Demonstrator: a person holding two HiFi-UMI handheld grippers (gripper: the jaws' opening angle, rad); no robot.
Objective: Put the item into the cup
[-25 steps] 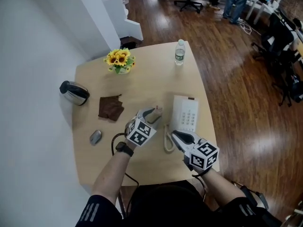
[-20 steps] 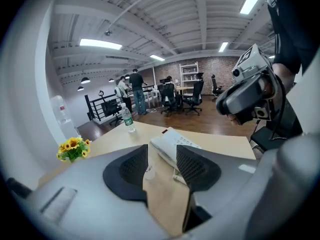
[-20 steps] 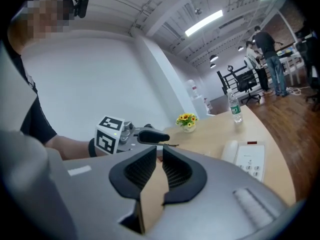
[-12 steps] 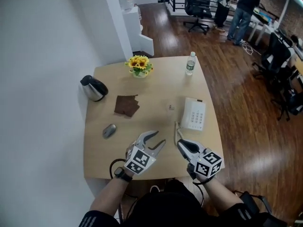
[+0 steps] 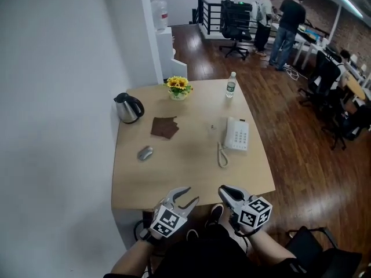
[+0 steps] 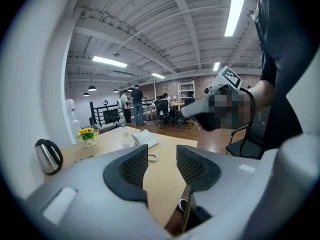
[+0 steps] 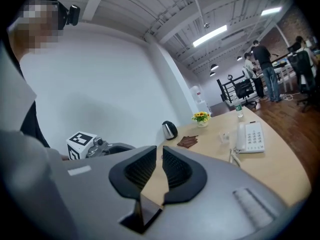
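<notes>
Head view, read left to right across the table [image 5: 191, 172].

1. Kettle [image 5: 128, 107] stands at ten o'clock of the tabletop, near the wall side. Mouse [image 5: 145, 153] lies at eight o'clock. A brown cloth [image 5: 165, 127] lies between them, nearer centre. All three are well apart from the work area and appear to be set out as bystanders.
2. Flowers [image 5: 178, 87] stand at the far edge, about eleven o'clock.
3. Cup [image 5: 213, 128], small and clear, stands just right of centre, at nine o'clock of the telephone [image 5: 236, 134] and near it. It has bare tabletop on its near side, which judged from the layout leaves an open approach from the person. The item cannot be made out; whether it lies in the cup is too small to tell.
4. Bottle [image 5: 231, 84] stands at the far edge, one o'clock.

Grippers, both below the near table edge at six o'clock, close to the person's body and well apart from the cup:

- Left gripper [image 5: 188, 194]: jaws spread wide, nothing between them, pointed toward the table.
- Right gripper [image 5: 226, 193]: jaws drawn in to a narrow slit, nothing gripped.

Assessment: neither gripper carries anything and neither is over the table, so no placing step is in hand. The posture reads as rest, with the hands parked low to keep the tabletop unobstructed.
</notes>
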